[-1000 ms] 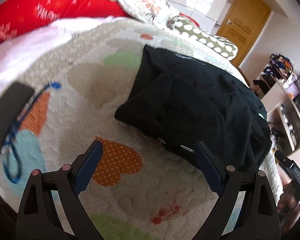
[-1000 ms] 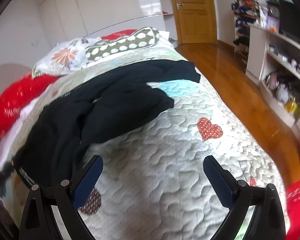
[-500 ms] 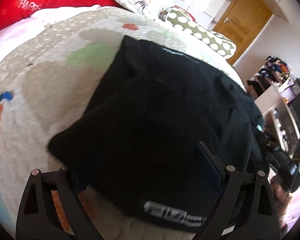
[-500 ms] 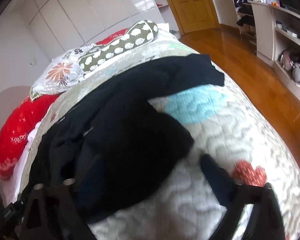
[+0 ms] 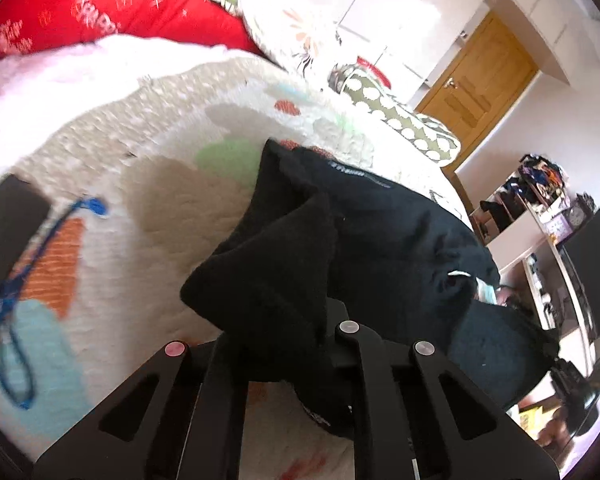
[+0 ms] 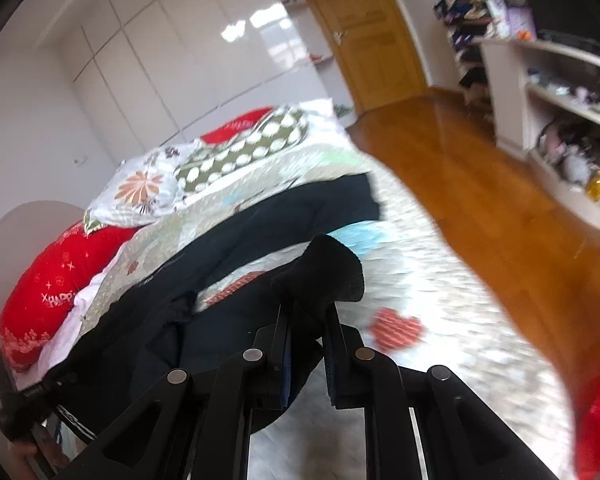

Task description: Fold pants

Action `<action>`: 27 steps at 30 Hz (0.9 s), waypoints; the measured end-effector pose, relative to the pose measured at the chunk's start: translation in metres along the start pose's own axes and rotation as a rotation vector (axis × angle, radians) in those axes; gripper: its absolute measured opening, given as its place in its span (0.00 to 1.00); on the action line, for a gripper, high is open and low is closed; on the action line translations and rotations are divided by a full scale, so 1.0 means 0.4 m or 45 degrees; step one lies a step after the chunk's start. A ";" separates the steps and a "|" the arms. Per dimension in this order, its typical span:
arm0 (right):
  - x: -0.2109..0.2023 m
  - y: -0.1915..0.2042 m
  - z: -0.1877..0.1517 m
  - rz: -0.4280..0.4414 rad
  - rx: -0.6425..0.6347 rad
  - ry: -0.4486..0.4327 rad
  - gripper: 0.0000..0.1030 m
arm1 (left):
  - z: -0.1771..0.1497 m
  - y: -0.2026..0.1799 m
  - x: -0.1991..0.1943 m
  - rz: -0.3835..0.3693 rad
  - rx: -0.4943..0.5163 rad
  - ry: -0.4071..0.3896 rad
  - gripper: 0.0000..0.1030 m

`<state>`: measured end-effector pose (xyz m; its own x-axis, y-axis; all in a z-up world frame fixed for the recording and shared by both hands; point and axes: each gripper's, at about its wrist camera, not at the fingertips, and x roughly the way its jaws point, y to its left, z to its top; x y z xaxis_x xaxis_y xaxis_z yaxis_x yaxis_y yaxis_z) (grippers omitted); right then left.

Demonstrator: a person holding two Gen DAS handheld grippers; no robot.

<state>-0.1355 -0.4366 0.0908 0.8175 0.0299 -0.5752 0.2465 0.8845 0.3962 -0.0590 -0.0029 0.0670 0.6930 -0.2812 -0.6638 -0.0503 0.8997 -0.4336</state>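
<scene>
Since a second ago, both sets of jaws had been closing, from wide open over the quilt (image 5: 112, 216) to clamped on black cloth; pants (image 5: 372, 232) dragged up off the bed at two points.

In the left wrist view: left gripper (image 5: 290, 344) angled down toward the bed, jaws drawn tight together, a bunched corner of the pants pinched between them. Cloth bulged up and over the fingertips in a peaked fold, hid the pads entirely, and hung a little below the clamp. Rest of the pants trailed away to the right across the quilt, a waistband label showing near the far edge. Beyond, a red pillow (image 5: 112, 4) at the head of the bed and a wooden door (image 5: 476, 76) far right.

In the right wrist view: right gripper (image 6: 306, 344) likewise tilted down, jaws nearly together and biting on a leg end of the pants (image 6: 260, 232). A rounded cuff stood up above the fingers (image 6: 336, 364), lifted clear of the quilt (image 6: 420, 280). From the clamp the cloth sagged left and down toward the lower left corner; the other leg lay flat farther up the bed, its end near the bed's right edge. Wood floor (image 6: 480, 200) to the right.
</scene>
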 end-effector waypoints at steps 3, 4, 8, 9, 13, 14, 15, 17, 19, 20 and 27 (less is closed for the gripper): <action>-0.043 -0.052 -0.041 -0.049 0.022 0.047 0.12 | -0.037 0.043 -0.028 0.019 0.001 0.018 0.07; -0.028 -0.072 -0.062 -0.084 0.005 0.104 0.12 | -0.045 0.056 -0.020 0.026 -0.006 0.039 0.07; 0.035 -0.147 -0.126 -0.136 0.074 0.319 0.16 | -0.107 0.103 0.012 0.058 -0.033 0.149 0.07; 0.016 -0.153 -0.126 -0.132 0.079 0.287 0.17 | -0.119 0.103 0.002 0.057 -0.020 0.138 0.08; -0.031 -0.138 -0.094 -0.241 -0.005 0.254 0.32 | -0.135 0.092 -0.031 0.073 0.037 0.142 0.13; -0.044 -0.143 -0.091 -0.270 -0.018 0.241 0.32 | -0.137 0.091 -0.039 0.079 0.046 0.144 0.13; -0.063 -0.145 -0.085 -0.375 -0.046 0.206 0.32 | -0.139 0.092 -0.047 0.083 0.051 0.143 0.18; -0.091 -0.155 -0.072 -0.507 -0.078 0.156 0.32 | -0.138 0.098 -0.058 0.105 0.061 0.137 0.33; -0.109 -0.168 -0.057 -0.455 -0.042 0.131 0.32 | -0.142 0.106 -0.076 0.119 0.074 0.127 0.44; -0.115 -0.170 -0.051 -0.391 -0.027 0.122 0.32 | -0.141 0.106 -0.080 0.121 0.079 0.128 0.45; -0.023 -0.002 -0.084 -0.046 -0.200 0.223 0.32 | -0.155 0.087 -0.102 0.163 0.182 0.147 0.48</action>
<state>-0.1606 -0.4218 0.0716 0.7033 0.0649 -0.7080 0.1790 0.9476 0.2647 -0.1335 0.0192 0.0410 0.6001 -0.1909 -0.7768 -0.0245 0.9663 -0.2564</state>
